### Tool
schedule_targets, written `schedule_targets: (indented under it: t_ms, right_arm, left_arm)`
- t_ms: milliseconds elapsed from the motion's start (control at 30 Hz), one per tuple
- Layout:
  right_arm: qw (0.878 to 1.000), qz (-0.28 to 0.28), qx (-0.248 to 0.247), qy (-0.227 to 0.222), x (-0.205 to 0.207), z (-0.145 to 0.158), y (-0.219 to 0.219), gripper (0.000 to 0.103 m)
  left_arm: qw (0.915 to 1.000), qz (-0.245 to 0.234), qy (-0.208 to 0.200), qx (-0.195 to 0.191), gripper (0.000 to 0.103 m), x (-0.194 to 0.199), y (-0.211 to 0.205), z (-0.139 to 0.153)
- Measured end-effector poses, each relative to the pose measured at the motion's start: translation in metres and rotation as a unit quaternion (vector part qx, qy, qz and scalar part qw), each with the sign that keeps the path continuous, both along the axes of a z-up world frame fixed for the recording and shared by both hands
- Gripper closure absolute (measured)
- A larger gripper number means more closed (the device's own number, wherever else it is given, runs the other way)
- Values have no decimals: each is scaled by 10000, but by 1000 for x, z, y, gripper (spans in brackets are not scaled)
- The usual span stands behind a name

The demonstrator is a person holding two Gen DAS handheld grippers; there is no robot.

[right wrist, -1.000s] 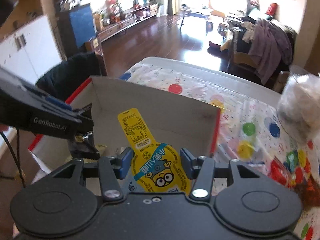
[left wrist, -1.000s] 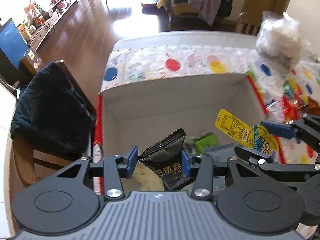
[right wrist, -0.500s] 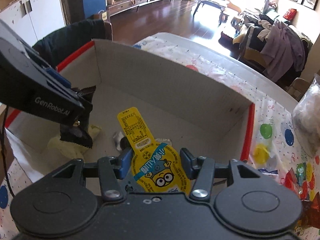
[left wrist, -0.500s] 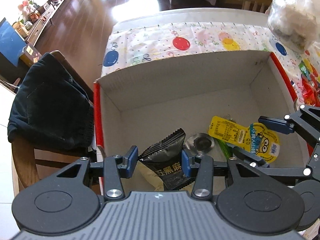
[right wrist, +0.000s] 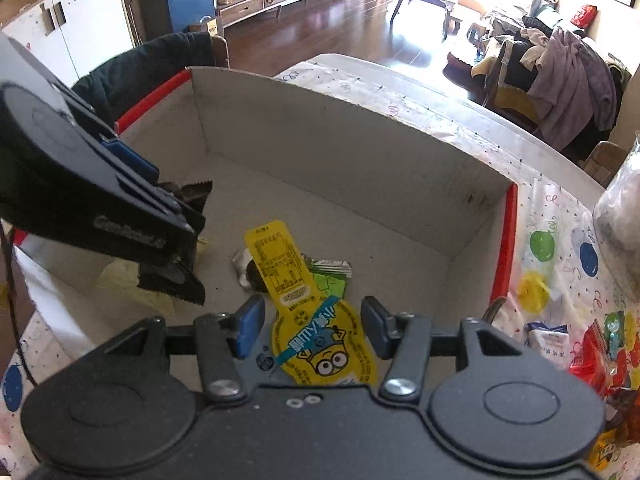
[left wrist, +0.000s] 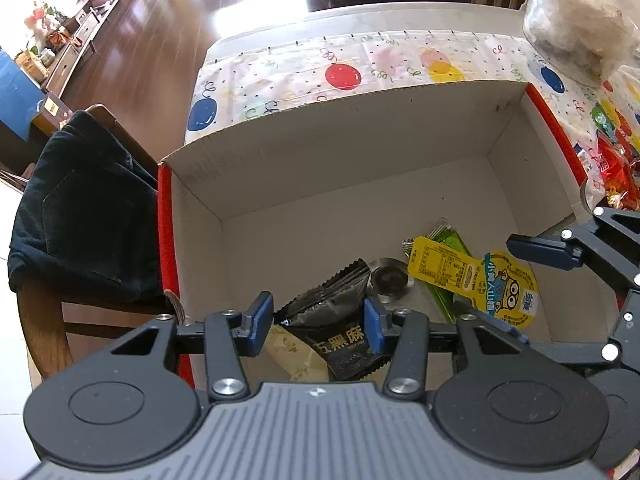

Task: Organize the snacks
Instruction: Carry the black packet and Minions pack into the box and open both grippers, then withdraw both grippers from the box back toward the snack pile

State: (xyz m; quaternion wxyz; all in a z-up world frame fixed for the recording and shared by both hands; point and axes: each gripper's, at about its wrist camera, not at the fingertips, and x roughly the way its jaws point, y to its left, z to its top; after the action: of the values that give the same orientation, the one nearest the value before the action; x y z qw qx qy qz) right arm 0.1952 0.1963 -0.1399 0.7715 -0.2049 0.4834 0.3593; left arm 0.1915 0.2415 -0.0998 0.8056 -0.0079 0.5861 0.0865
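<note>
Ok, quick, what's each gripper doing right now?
Left gripper: jaws opening, black snack packet between them, inside the box.
Right gripper: yellow cartoon packet between its jaws; grip cannot be told.

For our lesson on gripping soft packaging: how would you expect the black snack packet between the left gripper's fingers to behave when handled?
The black snack packet looks like thin crinkled foil, so probably floppy; its crimped top bends over. It seems light for its size, as it hangs from a narrow hold. The left gripper's jaws are opening around it, and the glossy film may slip down into the cardboard box.
</note>
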Motion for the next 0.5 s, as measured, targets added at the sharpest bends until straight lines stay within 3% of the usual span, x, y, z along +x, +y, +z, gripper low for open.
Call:
schedule_targets:
  t_ms: [100,167,300,500]
  right_arm:
    - [10000,-21,91,-13,-1,8,-6,48]
    - [9998,-62,197,-28,-2,15,-11,37]
    - [9990,-103,440,-70,-7,31,-23,35]
    - [9970,-204,739,-112,-14,54,-46,30]
  left_arm:
    - [9999,54,-46,-109,53,-4,1,2]
    - [9999,64,-93,-119,53,-7,0,5]
    - [9992,87,-274,-262,44,-15,-1,13]
    - [9978,85,-575,-317,43,-29,-9,31]
